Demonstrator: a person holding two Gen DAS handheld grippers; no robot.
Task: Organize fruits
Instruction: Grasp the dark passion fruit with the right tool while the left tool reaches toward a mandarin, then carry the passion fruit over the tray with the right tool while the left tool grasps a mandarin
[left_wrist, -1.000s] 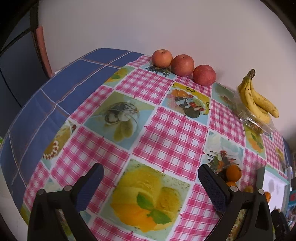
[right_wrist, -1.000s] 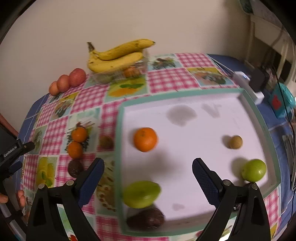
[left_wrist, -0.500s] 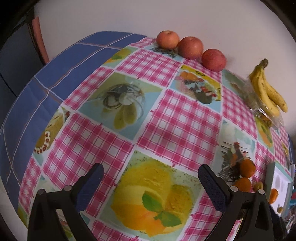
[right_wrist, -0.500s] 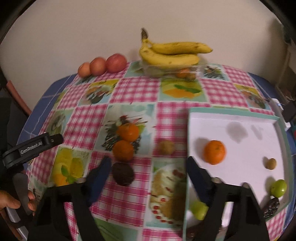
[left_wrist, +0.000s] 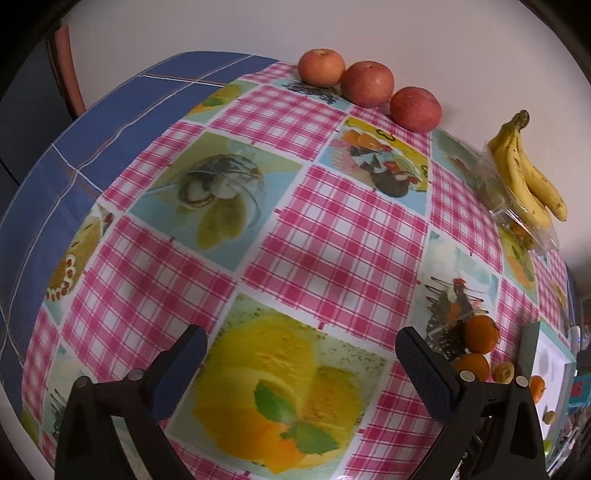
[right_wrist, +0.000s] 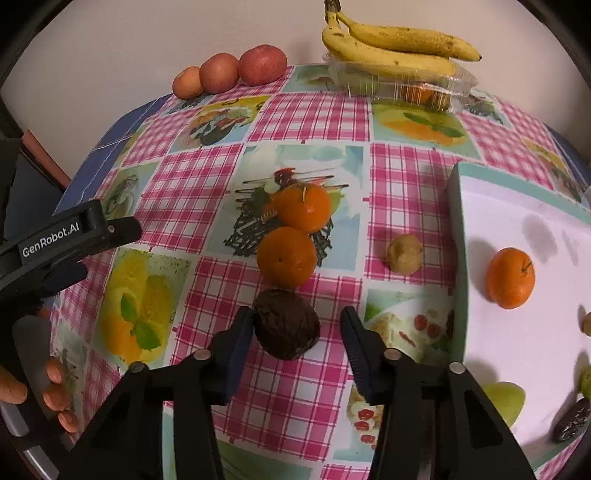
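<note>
In the right wrist view my right gripper (right_wrist: 297, 332) is open around a dark wrinkled fruit (right_wrist: 286, 328) on the tablecloth; its left pad is close to the fruit. Two oranges (right_wrist: 288, 254) and a small brown fruit (right_wrist: 404, 254) lie just beyond. The white tray (right_wrist: 458, 258) at right holds an orange (right_wrist: 510, 277), green fruits (right_wrist: 504, 400) and a dark fruit (right_wrist: 570, 424). My left gripper (left_wrist: 301, 350) is open and empty above the tablecloth; it also shows at the left in the right wrist view (right_wrist: 74, 236).
Three apples (left_wrist: 369, 83) sit along the back wall. Bananas (right_wrist: 391, 48) rest on a clear plastic box (right_wrist: 406, 86) at the back. The checked cloth covers a round table (left_wrist: 110, 122) with a blue edge at left.
My right gripper has swung left from over the tray to the tablecloth and its jaws have narrowed around the dark fruit. The left gripper has shifted only slightly.
</note>
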